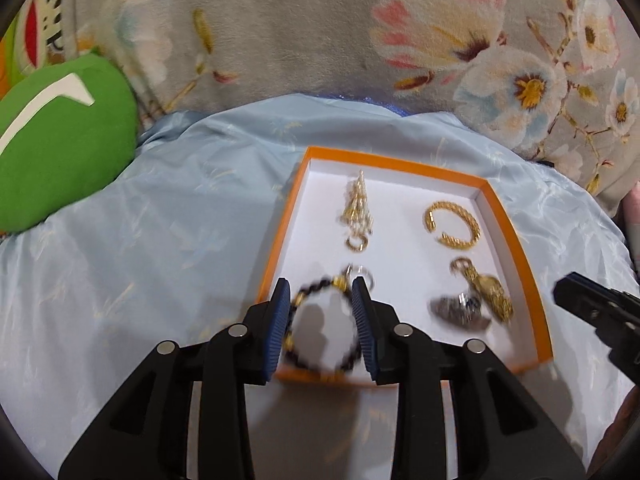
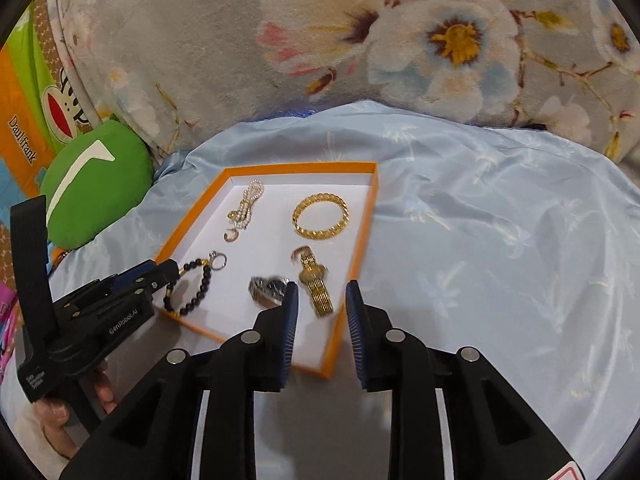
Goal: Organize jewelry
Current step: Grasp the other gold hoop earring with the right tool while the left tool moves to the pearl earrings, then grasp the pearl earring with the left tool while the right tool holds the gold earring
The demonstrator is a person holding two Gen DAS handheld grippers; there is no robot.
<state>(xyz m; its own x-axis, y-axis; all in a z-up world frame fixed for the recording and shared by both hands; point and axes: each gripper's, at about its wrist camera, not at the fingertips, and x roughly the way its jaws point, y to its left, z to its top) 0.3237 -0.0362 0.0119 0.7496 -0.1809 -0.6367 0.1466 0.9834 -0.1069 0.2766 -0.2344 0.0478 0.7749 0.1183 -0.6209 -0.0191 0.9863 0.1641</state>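
Shallow orange-rimmed white cardboard tray (image 2: 362,232) on pale blue satin cloth (image 2: 480,220); inside: pearl-and-gold necklace (image 2: 244,210) at 11 o'clock, gold chain bangle (image 2: 320,216) at 1, gold watch (image 2: 316,284) at 5, black bead bracelet (image 1: 320,324) at 7; left gripper (image 1: 320,292) part open around bracelet, pads apart from it; right gripper (image 2: 322,296) part open, empty, over near rim.

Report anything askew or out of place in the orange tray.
Nothing is spilled: all the pieces lie inside the orange tray. Only the silver watch looks odd, crumpled in a heap close beside the gold watch, while the gold bangle and beaded bracelet lie apart.
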